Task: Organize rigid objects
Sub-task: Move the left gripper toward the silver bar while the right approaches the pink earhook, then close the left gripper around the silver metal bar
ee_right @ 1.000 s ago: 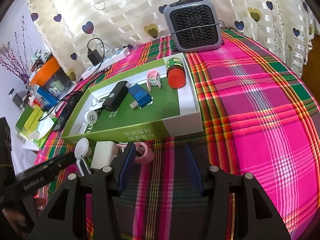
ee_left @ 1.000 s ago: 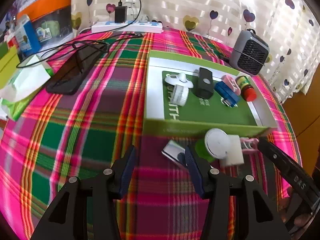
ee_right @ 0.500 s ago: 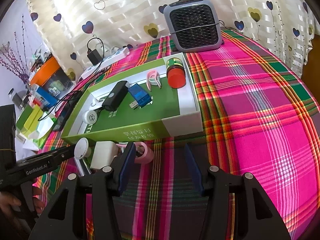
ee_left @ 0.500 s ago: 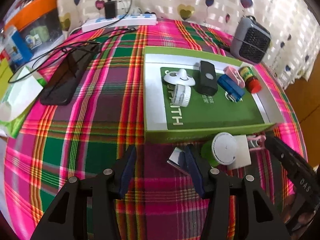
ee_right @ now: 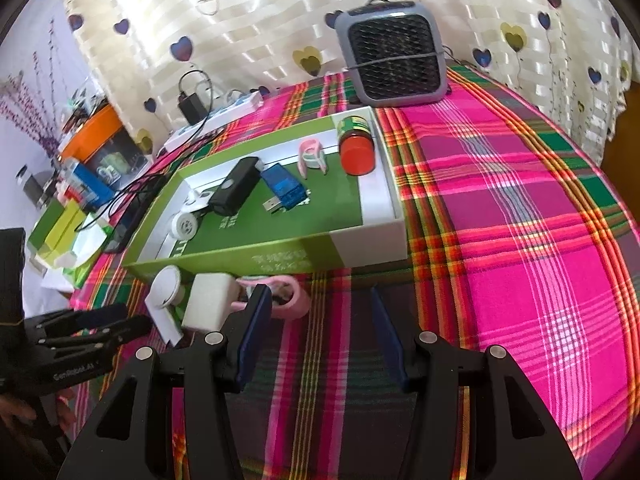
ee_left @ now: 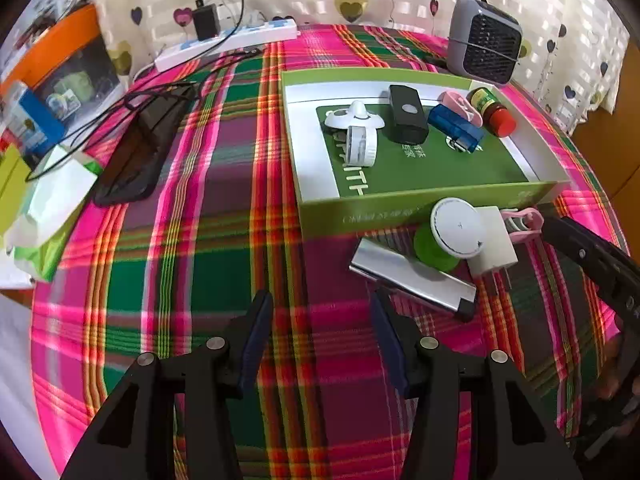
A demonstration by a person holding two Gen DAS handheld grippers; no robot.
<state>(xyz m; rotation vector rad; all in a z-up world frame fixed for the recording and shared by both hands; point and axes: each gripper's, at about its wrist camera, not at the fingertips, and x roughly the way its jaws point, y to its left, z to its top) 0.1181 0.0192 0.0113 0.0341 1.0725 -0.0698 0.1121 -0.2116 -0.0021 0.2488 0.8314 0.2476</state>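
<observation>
A green box tray [ee_left: 400, 206] holds a white round gadget [ee_left: 356, 120], a black box [ee_left: 406, 114], a blue USB stick [ee_left: 456, 128], a pink clip [ee_left: 460, 104] and a red-capped bottle [ee_left: 494, 114]. Against its front wall lie a silver flat case [ee_left: 412, 276], a green spool with a white lid [ee_left: 456, 228], a white charger [ee_left: 494, 240] and a pink clip [ee_left: 520, 220]. My left gripper [ee_left: 322, 312] is open and empty, just left of the silver case. My right gripper [ee_right: 320, 308] is open and empty, with the pink clip [ee_right: 288, 300] by its left finger.
A grey fan heater [ee_right: 394, 56] stands behind the tray. A black phone [ee_left: 136, 152], cables, a white power strip [ee_left: 228, 42] and boxes crowd the left side of the plaid cloth [ee_right: 520, 200]. A hand [ee_right: 24, 408] holds the left gripper [ee_right: 132, 320].
The left wrist view has rolled and shifted, so the silver case now lies right of the right finger. In the right wrist view the left gripper has come further in; the right gripper has kept still.
</observation>
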